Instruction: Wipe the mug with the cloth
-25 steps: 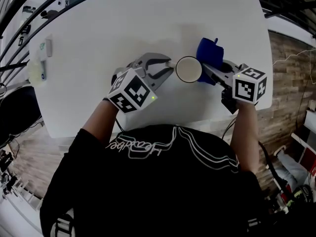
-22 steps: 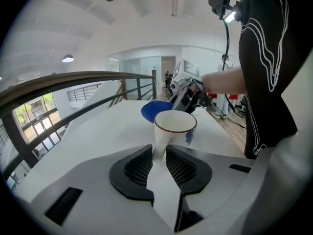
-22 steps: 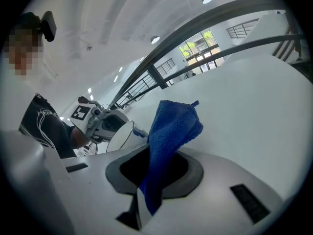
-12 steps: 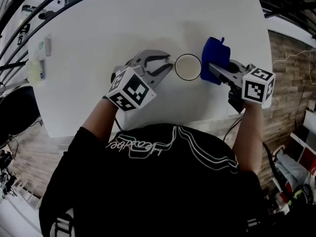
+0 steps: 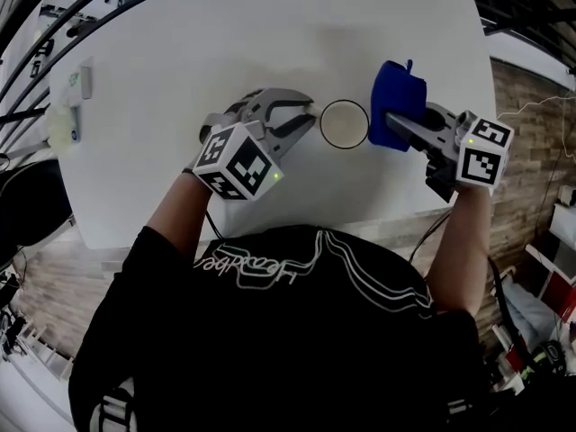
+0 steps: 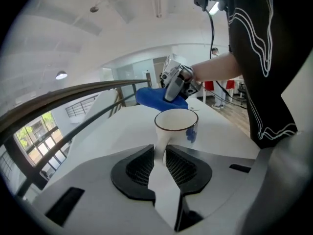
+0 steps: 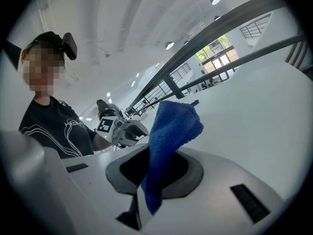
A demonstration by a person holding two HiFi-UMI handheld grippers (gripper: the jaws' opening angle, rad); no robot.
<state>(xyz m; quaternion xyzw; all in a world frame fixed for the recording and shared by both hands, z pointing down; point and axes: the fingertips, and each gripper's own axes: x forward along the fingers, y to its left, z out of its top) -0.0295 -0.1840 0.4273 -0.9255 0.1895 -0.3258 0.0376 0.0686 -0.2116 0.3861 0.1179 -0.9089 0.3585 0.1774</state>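
Holding mug (image 5: 345, 124) by handle (image 6: 159, 146) in closed left gripper (image 6: 157, 163); pinching cloth (image 5: 396, 106) in closed right gripper (image 7: 159, 168) just beside mug; apparently not done wiping.

Table (image 5: 225, 43): mug (image 5: 344, 124) stands mid-table, its handle clamped in left gripper (image 5: 304, 121) on its left; cloth (image 5: 397, 97) just right of mug, pinched in right gripper (image 5: 391, 124); small items (image 5: 72, 106) at table's left edge

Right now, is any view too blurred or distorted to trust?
Head view: sharp, table evenly lit, its edges bowed by the lens. Left gripper view: mug crisp, dark round border. Right gripper view: cloth sharp but covers the centre.
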